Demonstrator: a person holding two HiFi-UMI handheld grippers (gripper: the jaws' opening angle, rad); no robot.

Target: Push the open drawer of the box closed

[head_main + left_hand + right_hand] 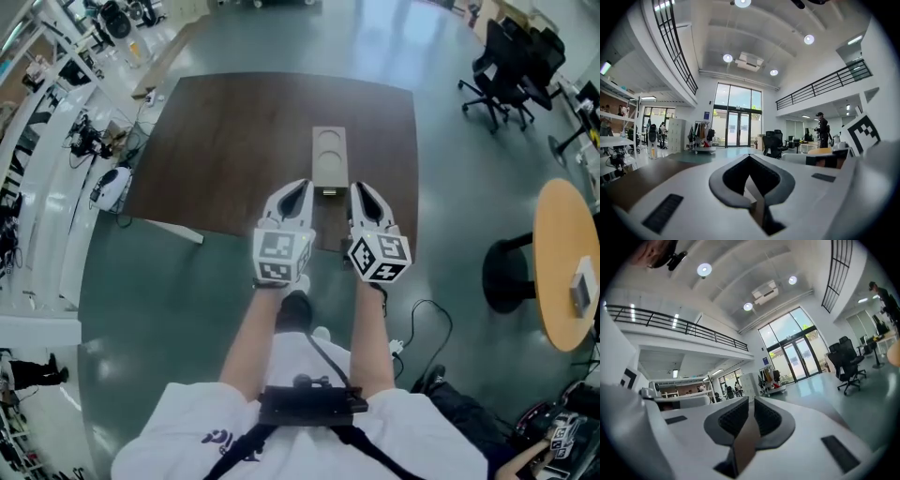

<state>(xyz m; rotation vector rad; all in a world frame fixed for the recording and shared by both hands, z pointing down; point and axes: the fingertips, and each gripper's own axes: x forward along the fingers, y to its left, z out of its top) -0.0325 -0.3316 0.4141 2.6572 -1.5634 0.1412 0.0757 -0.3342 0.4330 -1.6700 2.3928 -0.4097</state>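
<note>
**Now: both grippers closed, raised at the box's near end**

Box [328, 150] lies on the dark table [225, 141], long axis running near to far, roughly mid-table toward the near edge. Two round recesses show on its top. The drawer sits at the near end, seen only as a small dark bit [328, 191]. It is too small to tell how far out it stands.

Left gripper [298, 190] is just left of the box's near end, and right gripper [362, 192] is just right of it. Their tips flank that end, close beside it. Whether either one touches the box cannot be told from the head view. Marker cubes face up toward the camera, with the person's forearms running back behind them.

In the left gripper view the dark pads [726, 180] meet at the tip, so the jaws are together with nothing between them. In the right gripper view the ribbed pads [733, 420] sit together with only a thin slit, and brown table shows through it. Nothing is held there either.

Both gripper views look out level across the room, at glass doors, ceiling lights and a balcony rail. The box is not in either one.

A round wooden table [562, 272] stands well apart to the right. Black office chairs [502, 70] are at the far right. A person [821, 129] stands far off on the right in the left gripper view.
</note>
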